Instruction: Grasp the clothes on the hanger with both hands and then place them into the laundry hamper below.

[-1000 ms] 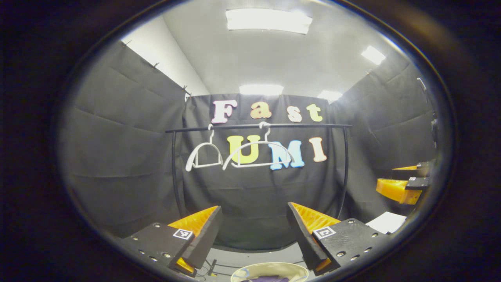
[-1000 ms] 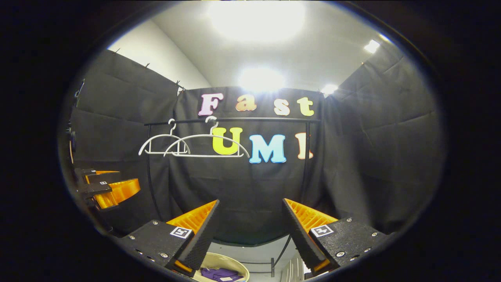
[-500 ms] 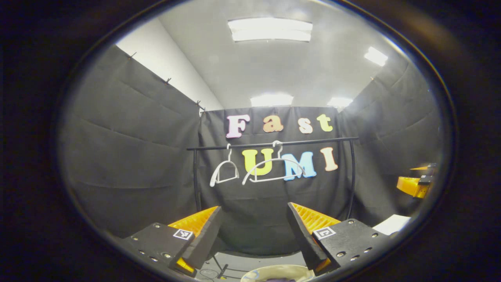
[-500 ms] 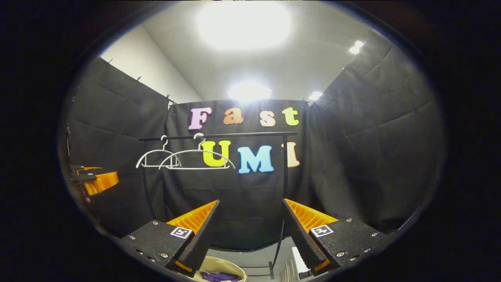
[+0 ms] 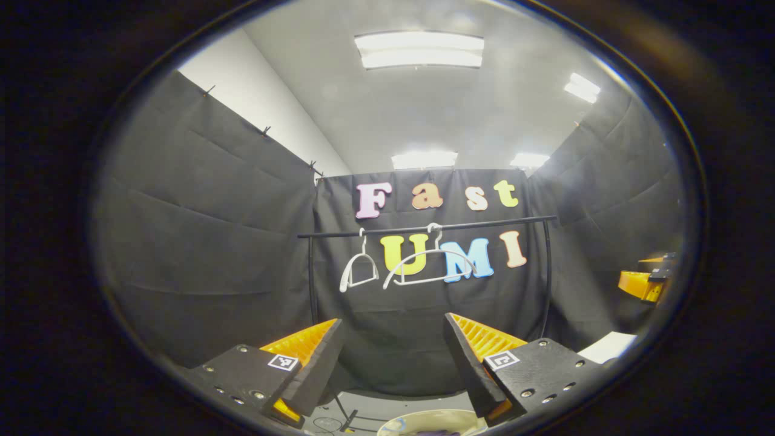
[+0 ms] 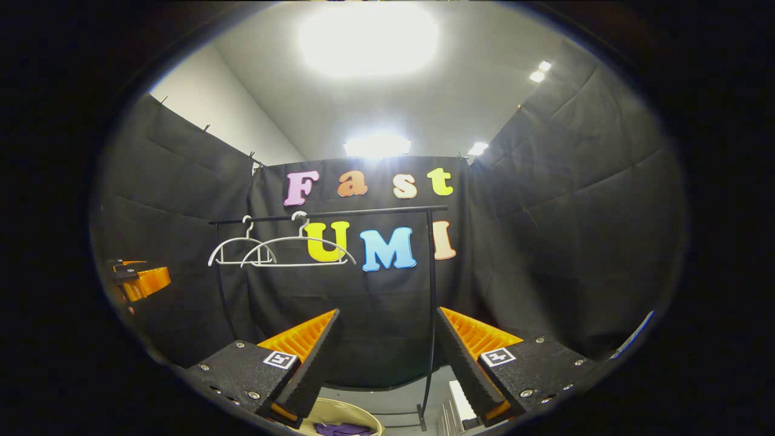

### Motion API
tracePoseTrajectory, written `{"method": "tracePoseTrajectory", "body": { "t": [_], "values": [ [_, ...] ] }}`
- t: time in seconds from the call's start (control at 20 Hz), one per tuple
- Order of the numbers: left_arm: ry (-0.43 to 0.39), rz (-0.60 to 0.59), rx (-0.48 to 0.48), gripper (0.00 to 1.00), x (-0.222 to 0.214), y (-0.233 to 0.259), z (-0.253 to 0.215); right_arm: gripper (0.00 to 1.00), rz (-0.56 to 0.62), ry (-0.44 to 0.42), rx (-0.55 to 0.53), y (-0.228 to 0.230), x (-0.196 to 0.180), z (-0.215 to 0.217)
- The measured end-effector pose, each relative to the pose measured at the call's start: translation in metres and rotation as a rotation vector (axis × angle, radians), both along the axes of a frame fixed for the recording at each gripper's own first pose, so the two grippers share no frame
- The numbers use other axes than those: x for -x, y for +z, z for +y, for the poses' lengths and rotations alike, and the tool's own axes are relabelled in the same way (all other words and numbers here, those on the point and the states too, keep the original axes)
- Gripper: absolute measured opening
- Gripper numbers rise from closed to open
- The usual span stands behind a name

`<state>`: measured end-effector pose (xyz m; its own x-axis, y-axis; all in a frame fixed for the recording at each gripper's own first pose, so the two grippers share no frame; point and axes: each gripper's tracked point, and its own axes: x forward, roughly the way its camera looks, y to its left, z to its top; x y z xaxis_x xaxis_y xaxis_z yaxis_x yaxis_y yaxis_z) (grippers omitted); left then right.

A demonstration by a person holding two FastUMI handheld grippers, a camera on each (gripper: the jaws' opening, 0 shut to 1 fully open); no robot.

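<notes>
- Compared with one second ago, the rail and the hangers look smaller and sit lower in both views, so both claws are now farther back from them; in the left gripper view the hamper rim shows less than before.
- The left claw (image 5: 392, 357) stands wide, with nothing between its two orange-and-black fingers.
- The right claw (image 6: 387, 354) is wide in the same way and holds nothing.
- The right claw shows also at the right edge of the left gripper view, and the left claw at the left edge of the right gripper view; both are well apart from the rail.
- The black clothes rail (image 5: 424, 228) runs horizontal across the back wall. Two white hangers (image 5: 424, 266) hang from it, both bare. Their long axis lies along the rail; the left one is turned more edge-on in the left gripper view.
- The laundry hamper (image 6: 357, 412) stands on the floor below, its pale round rim just under the fingers.
- The purple clothes (image 6: 342, 429) lie inside the hamper. They are crumpled, so I cannot tell a long axis or which way they point.
</notes>
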<state>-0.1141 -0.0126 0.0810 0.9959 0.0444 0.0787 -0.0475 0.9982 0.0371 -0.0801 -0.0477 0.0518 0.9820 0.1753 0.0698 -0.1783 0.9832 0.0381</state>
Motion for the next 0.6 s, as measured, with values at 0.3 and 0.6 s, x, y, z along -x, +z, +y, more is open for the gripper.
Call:
{"method": "tracePoseTrajectory", "body": {
  "t": [0.3,0.6],
  "values": [
    [0.006,-0.007,0.009,1.0,-0.0031,-0.0026,0.0011,0.94,-0.022,0.023,0.021,0.0097,-0.0005,0.0081],
    [0.012,-0.007,0.002,1.0,-0.002,-0.003,0.0045,0.92,-0.003,0.034,0.024,0.003,-0.0031,0.012]
  ]
}}
